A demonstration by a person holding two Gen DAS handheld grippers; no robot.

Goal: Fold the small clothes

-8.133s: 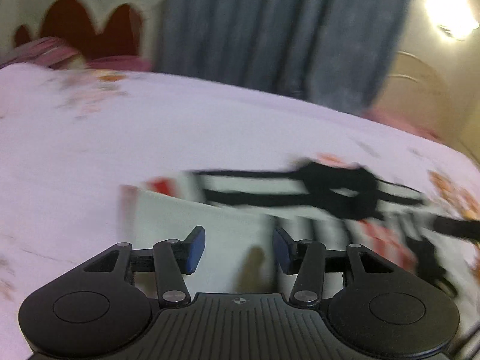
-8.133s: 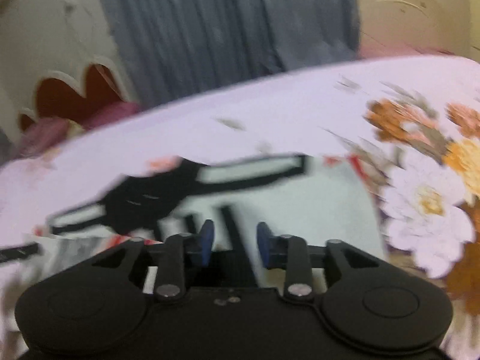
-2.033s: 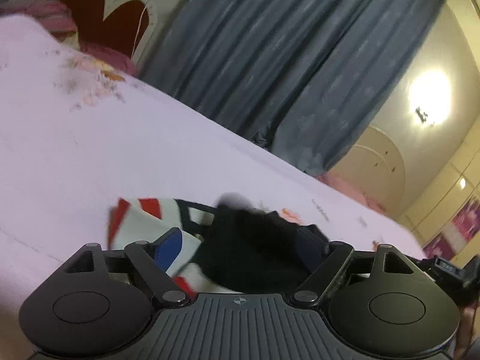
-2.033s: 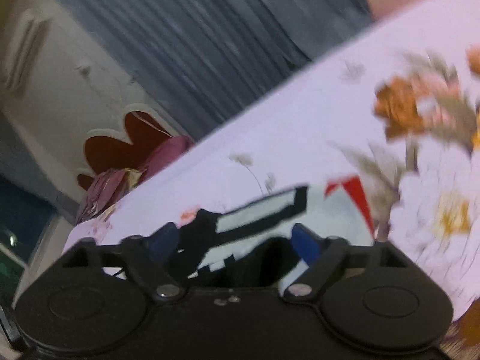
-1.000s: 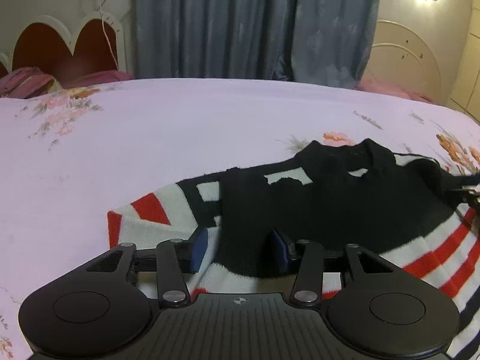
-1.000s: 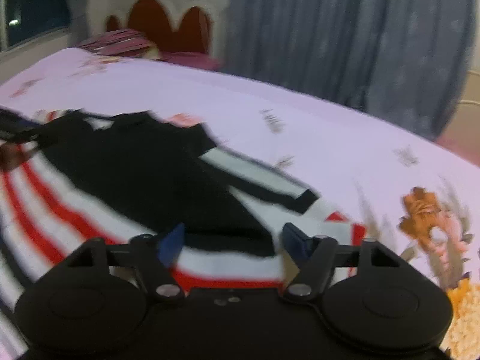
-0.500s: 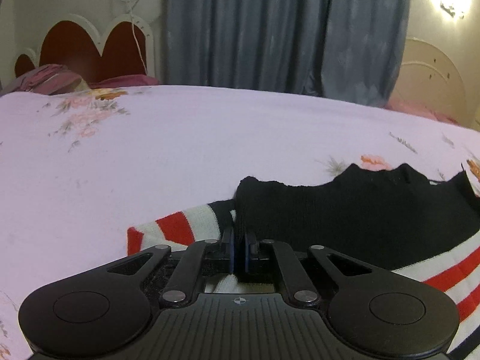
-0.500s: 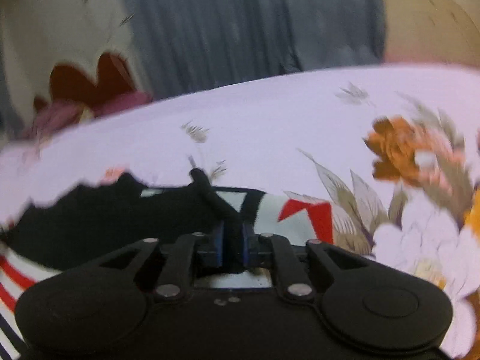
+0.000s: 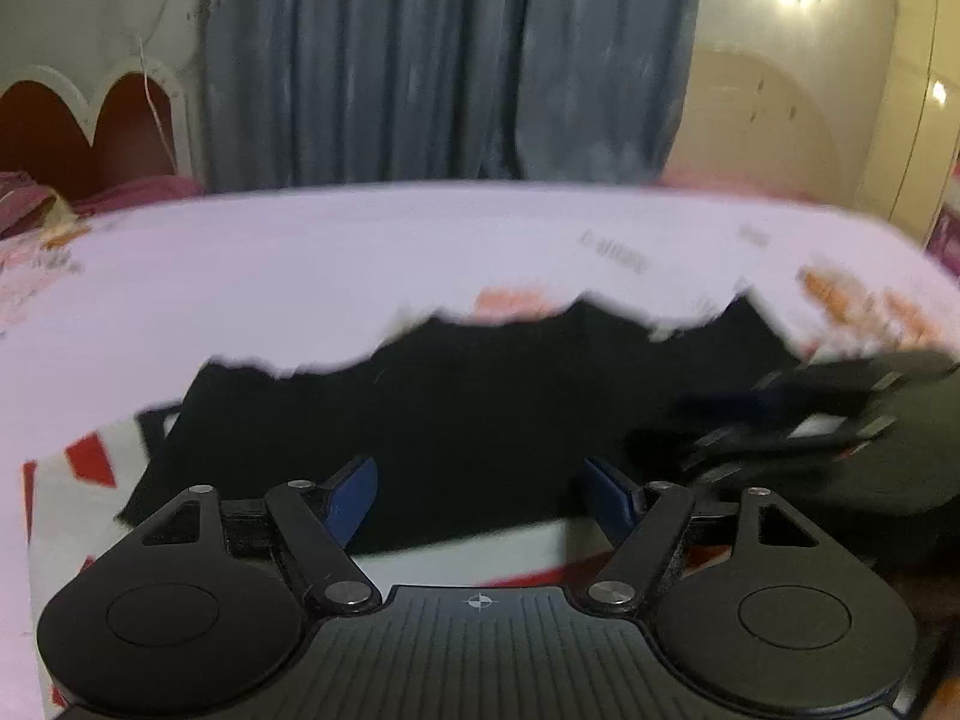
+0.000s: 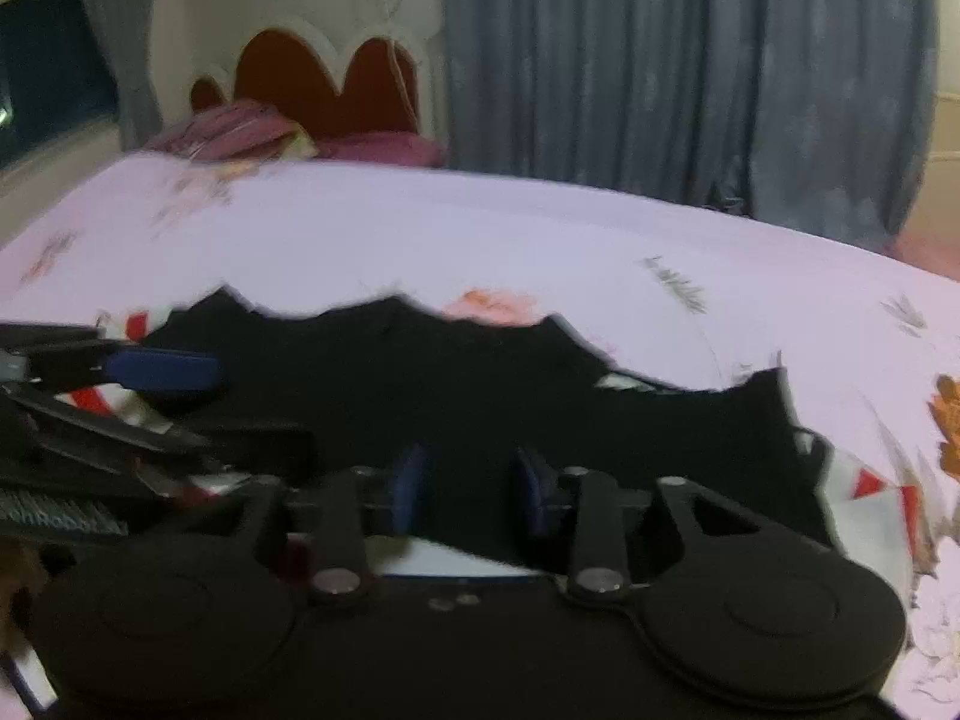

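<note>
While the little sweater (image 9: 480, 408) lies flat on the bed (image 9: 300, 276), the left gripper (image 9: 480, 495) has just let go, its jaws wide; from the right wrist, the right gripper (image 10: 471, 489) has been opening too, holding nothing

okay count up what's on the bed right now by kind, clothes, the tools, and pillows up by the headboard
Sweater: 1, black, white and red.
Tools: 2, left tool and right tool, both open above the sweater after just opening.
Pillows: blurred pink pile, no clear count.
Total clearly countable: 3
</note>
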